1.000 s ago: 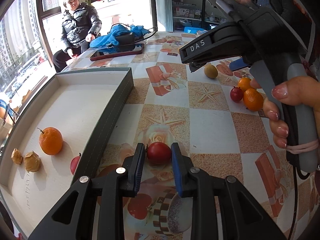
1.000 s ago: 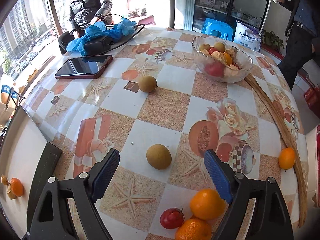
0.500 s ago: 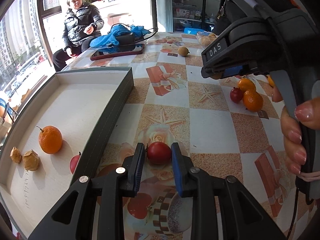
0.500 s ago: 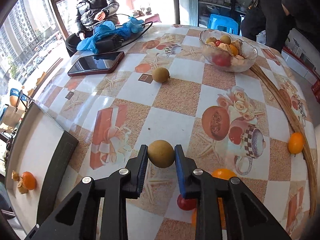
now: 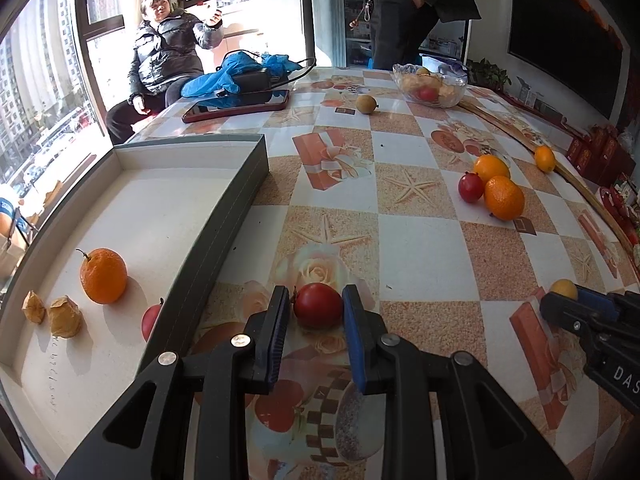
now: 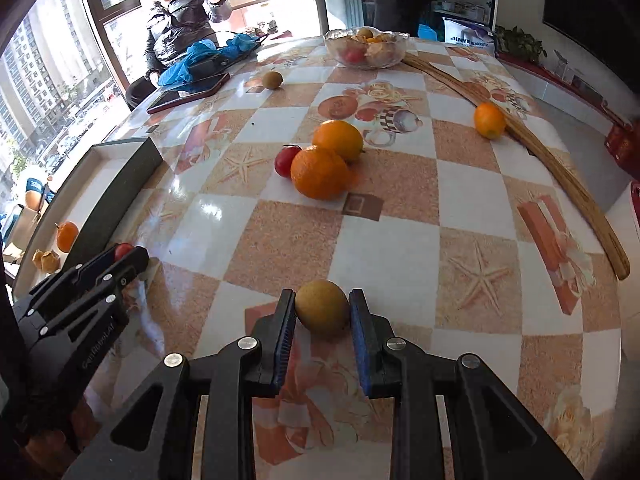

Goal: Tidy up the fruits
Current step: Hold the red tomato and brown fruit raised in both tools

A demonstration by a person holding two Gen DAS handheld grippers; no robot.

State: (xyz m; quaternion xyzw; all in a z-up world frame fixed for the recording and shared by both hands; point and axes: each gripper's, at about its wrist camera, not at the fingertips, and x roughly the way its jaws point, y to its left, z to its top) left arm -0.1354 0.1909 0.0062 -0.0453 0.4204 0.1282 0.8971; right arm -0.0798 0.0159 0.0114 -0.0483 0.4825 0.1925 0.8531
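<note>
1. Since a second ago, the right tool [image 6: 322, 314] has closed on the brownish-yellow fruit [image 6: 322, 313] and carried it toward the left tool [image 5: 316, 306].
2. That left tool sits clamped on a red fruit [image 5: 319, 305], low over the table [image 5: 420, 248], beside the tray [image 5: 224, 216], probably for sorting.
3. An orange [image 5: 103, 276] and husked fruits [image 5: 64, 316] already lie there; its raised wall stands between.

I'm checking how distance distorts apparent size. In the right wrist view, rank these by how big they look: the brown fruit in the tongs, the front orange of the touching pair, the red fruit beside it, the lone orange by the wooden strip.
1. Front orange and brown fruit: alike; nearness inflates the brown one.
2. Lone orange.
3. Red fruit.
</note>
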